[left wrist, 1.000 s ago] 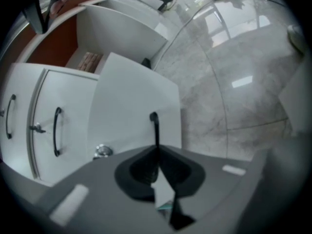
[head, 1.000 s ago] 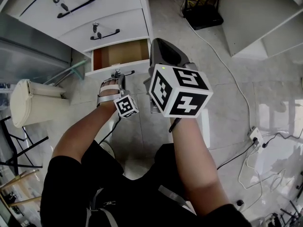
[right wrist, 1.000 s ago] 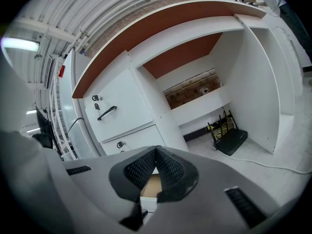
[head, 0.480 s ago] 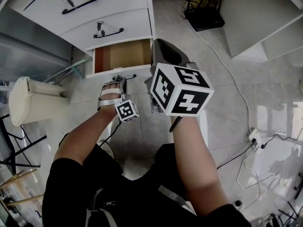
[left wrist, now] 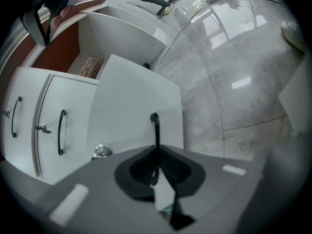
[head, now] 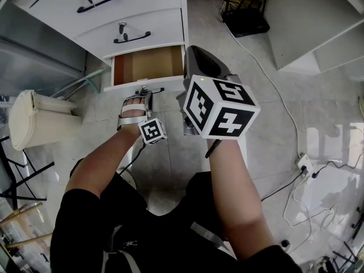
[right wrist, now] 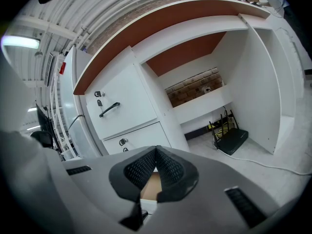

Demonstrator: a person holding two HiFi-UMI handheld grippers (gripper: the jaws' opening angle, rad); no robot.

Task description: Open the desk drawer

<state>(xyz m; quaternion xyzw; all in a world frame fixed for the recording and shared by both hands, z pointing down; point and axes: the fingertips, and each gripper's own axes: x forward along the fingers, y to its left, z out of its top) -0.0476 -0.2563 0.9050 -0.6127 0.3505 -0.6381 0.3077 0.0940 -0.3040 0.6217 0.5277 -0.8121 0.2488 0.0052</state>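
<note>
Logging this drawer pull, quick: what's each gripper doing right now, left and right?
Left gripper: jaws closed on the black drawer handle.
Right gripper: jaws closed, holding nothing.

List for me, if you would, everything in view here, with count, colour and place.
Drawers: three, white, stacked at upper left; the bottom drawer is open, brown inside.
Handles: three, black, one per drawer.
Locks: three, silver, one beside each handle.
Router: one, black, on the floor under the desk.
Power strip: one, white, floor at right.
Bin: one, cream, floor at left.
Left gripper: one, grey, fingers shut on the bottom handle.
Right gripper: one, grey, fingers together on nothing, in front of the open drawer.
Arms: two, black sleeves, bottom centre.
</note>
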